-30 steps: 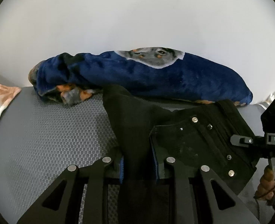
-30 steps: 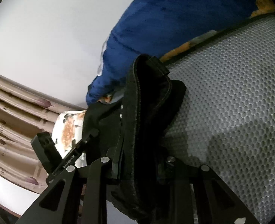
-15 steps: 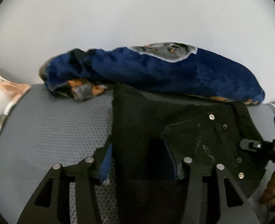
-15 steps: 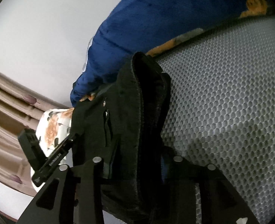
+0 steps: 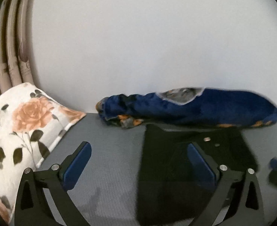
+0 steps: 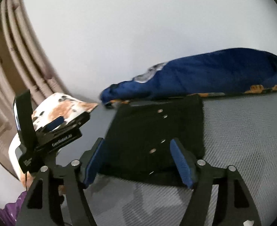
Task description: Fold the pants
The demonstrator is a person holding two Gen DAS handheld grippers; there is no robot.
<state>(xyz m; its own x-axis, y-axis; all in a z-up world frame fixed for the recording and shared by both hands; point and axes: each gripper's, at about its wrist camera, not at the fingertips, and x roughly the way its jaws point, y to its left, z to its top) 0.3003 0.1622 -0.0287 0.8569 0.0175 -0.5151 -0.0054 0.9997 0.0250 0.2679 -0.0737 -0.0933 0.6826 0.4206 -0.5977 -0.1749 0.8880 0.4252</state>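
A grey bed (image 5: 110, 169) meets a white wall. Black pants (image 6: 157, 131) lie folded at twelve o'clock. Both the left claw (image 5: 138, 162) and the right claw (image 6: 136, 160) have just been opening, spread wide, holding nothing.

We see soft, even light w/ no glare; the white wall (image 5: 147, 37) reads flat grey-white. Both views are smeared by motion blur: the blue blanket (image 5: 204, 109) at the wall's foot has streaked edges, esp. its right end. The black pants (image 6: 157, 131) below the blanket are nearly detail-less, only rivets glinting. Faint grey shadows lie on the mattress (image 6: 241, 131) nearest us. Fisheye bends the curtain folds (image 5: 12, 47) left of the wall; corners go black.
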